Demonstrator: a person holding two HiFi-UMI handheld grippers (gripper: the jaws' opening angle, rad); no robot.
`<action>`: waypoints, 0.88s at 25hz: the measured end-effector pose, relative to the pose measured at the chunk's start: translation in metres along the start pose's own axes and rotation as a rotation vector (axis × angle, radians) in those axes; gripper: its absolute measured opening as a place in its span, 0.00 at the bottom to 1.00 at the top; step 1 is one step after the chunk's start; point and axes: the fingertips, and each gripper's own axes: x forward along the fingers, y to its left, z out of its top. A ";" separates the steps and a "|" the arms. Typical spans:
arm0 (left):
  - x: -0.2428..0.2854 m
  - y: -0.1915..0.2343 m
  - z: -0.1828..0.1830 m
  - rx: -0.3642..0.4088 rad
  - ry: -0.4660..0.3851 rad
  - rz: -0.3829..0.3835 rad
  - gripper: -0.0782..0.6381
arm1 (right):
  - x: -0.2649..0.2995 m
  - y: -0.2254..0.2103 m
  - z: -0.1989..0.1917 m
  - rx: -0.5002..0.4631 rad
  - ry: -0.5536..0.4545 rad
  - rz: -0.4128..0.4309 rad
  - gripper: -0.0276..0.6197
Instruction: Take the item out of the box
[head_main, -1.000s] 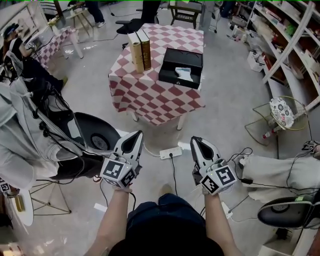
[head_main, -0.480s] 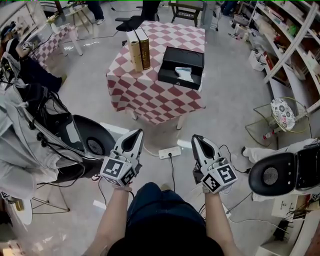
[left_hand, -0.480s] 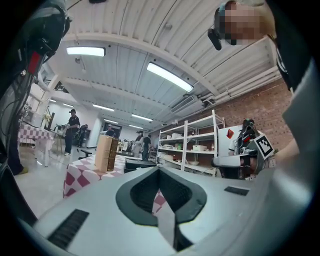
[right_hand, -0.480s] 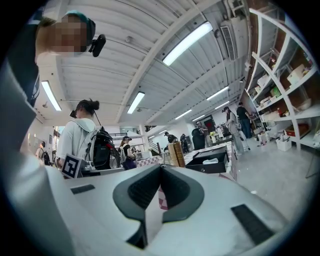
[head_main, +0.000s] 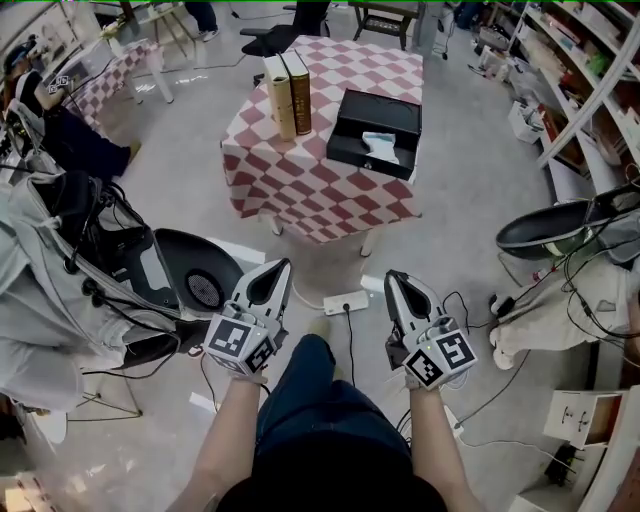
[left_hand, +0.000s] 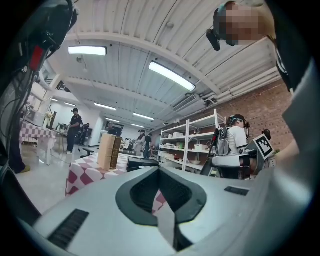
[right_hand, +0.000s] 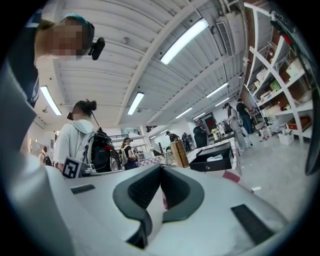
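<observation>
The counter (head_main: 300, 190), draped in a red-and-white checked cloth (head_main: 340, 205), stands on a grey floor (head_main: 460, 230). Two books (head_main: 288, 95) stand upright side by side towards its far left. An open black box (head_main: 360, 158) lies near them on the right, not touching them.

Showing red-and-white checks over the cloth (head_main: 300, 190); on the cloth, sitting black, a box (head_main: 385, 110) cradling a white-and-pale-blue item (head_main: 381, 148); also standing tan and brown, books (head_main: 288, 95).

Open black box (head_main: 376, 133) on checkered table (head_main: 300, 180), pale item (head_main: 381, 146) lying inside
</observation>
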 end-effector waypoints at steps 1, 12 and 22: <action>0.002 0.001 -0.002 -0.004 0.003 0.000 0.12 | 0.002 -0.001 0.000 0.000 0.001 0.001 0.05; 0.068 0.032 -0.007 -0.046 0.003 -0.025 0.12 | 0.054 -0.042 0.009 -0.014 0.023 -0.006 0.05; 0.171 0.068 0.002 -0.044 0.011 -0.080 0.12 | 0.127 -0.097 0.030 -0.042 0.033 -0.007 0.05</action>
